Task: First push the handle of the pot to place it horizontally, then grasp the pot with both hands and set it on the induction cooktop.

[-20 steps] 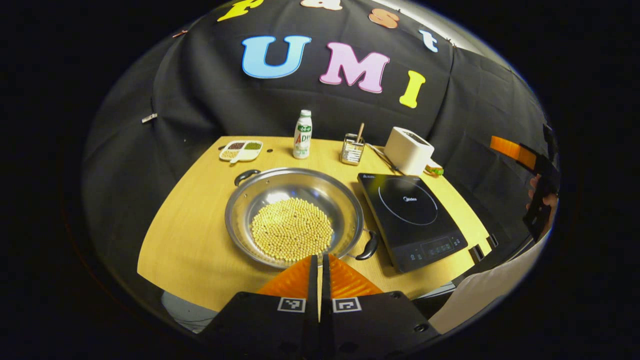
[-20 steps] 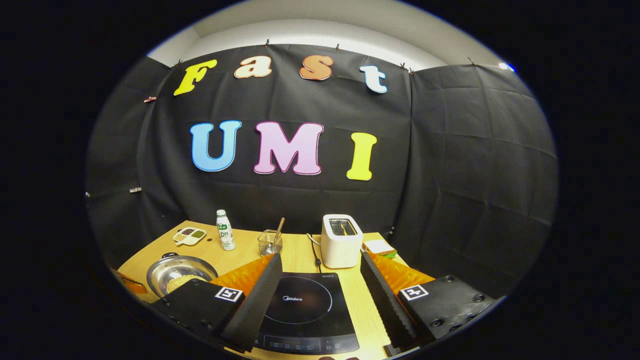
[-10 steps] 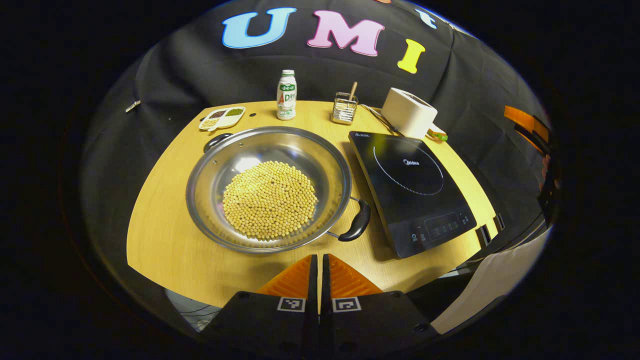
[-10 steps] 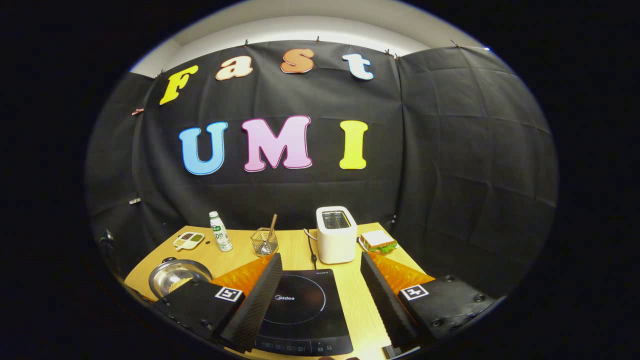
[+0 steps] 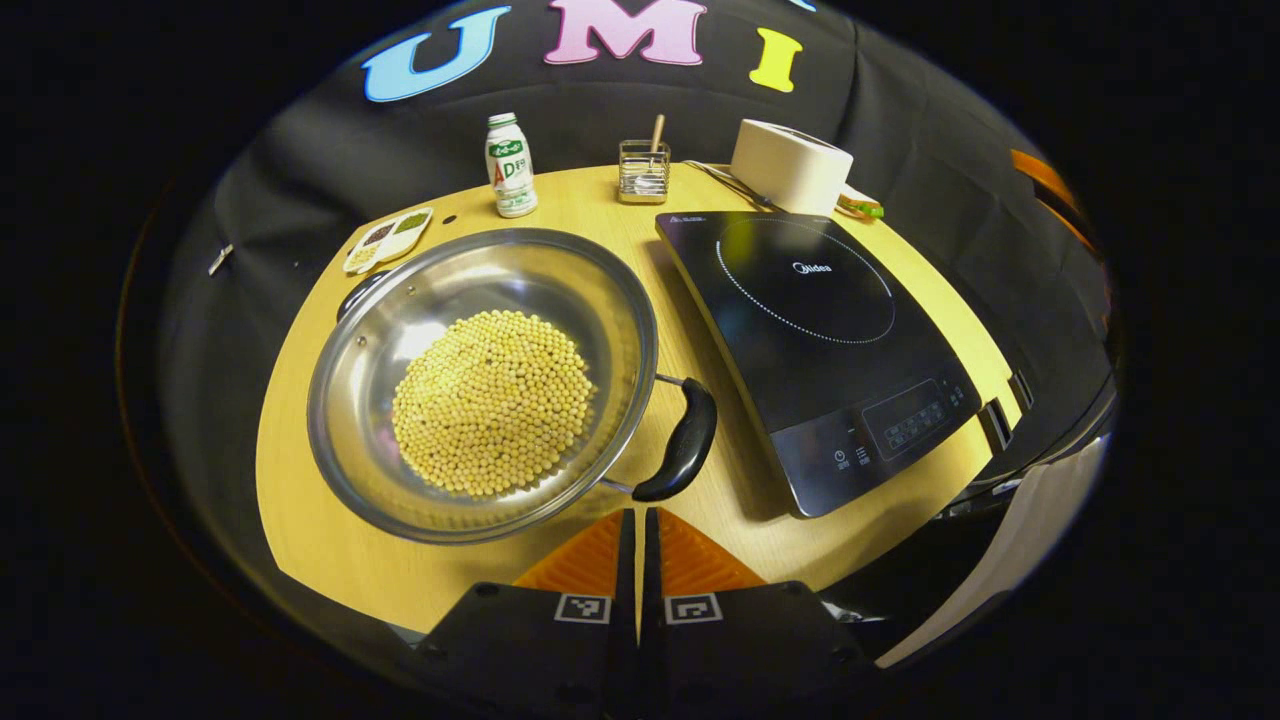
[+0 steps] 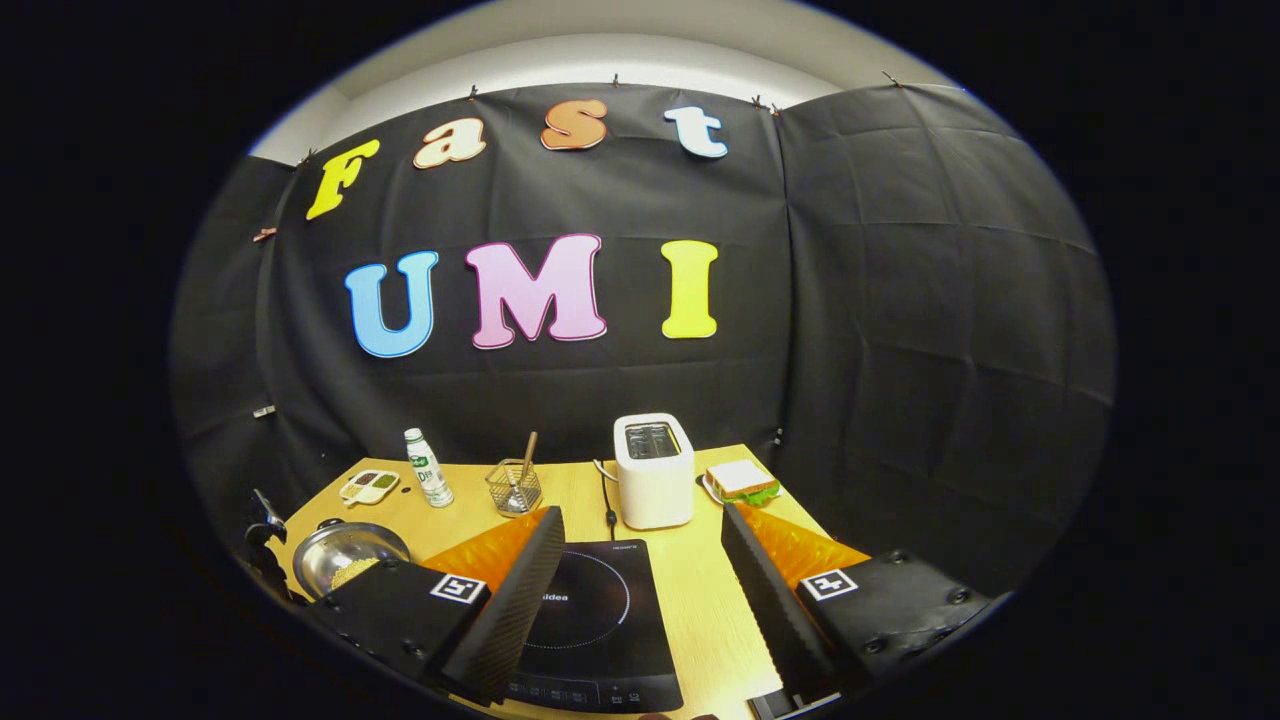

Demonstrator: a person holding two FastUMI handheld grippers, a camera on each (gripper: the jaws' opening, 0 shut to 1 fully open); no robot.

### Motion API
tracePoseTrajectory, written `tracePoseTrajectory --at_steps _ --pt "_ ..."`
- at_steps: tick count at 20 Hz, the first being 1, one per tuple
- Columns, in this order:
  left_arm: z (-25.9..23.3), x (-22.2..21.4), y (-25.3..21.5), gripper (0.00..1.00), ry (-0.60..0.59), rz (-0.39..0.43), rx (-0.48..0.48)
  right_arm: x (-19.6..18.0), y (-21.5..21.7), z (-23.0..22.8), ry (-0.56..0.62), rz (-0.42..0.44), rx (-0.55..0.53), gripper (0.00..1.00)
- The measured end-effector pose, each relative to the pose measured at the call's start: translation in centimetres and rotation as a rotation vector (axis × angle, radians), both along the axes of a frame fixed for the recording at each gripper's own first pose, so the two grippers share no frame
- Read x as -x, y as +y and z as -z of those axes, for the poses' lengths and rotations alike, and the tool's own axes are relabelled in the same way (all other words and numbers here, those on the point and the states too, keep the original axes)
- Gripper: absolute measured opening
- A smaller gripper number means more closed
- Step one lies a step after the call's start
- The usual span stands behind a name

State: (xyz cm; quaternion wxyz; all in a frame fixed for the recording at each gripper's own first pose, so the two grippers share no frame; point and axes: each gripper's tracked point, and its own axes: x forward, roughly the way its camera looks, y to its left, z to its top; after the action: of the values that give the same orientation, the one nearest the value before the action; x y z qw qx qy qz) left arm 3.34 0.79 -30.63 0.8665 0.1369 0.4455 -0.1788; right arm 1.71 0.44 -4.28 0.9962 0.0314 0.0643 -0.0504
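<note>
Left gripper view: fingers (image 5: 638,520) pressed together near pot (image 5: 480,385); cooktop (image 5: 820,340) reads "Midea"; right fingers (image 6: 640,570) spread.

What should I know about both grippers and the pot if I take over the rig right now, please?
Left gripper: shut, empty, just short of the pot's near handle.
Right gripper: open, empty, above the induction cooktop.
Pot of beans sits on the table left of the cooktop, handles lying diagonally.
Done: nothing.
Left: push the handle horizontal, grip both handles, set the pot on the cooktop.
</note>
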Motion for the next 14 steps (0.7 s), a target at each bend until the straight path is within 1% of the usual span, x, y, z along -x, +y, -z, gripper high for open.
tracePoseTrajectory --at_steps 5,10,14 --pt "0.7 -0.8 -0.9 0.05 0.013 0.026 -0.031 0.1 -0.7 0.2 0.000 0.006 0.008 0.98" --pt "1.0 -1.9 -2.3 0.05 0.023 0.021 -0.014 0.0 -0.7 0.2 -0.002 -0.003 0.019 0.98" --pt "1.0 -3.1 -3.3 0.05 0.020 0.036 -0.014 -0.2 -0.6 0.3 -0.001 -0.010 0.028 0.98"
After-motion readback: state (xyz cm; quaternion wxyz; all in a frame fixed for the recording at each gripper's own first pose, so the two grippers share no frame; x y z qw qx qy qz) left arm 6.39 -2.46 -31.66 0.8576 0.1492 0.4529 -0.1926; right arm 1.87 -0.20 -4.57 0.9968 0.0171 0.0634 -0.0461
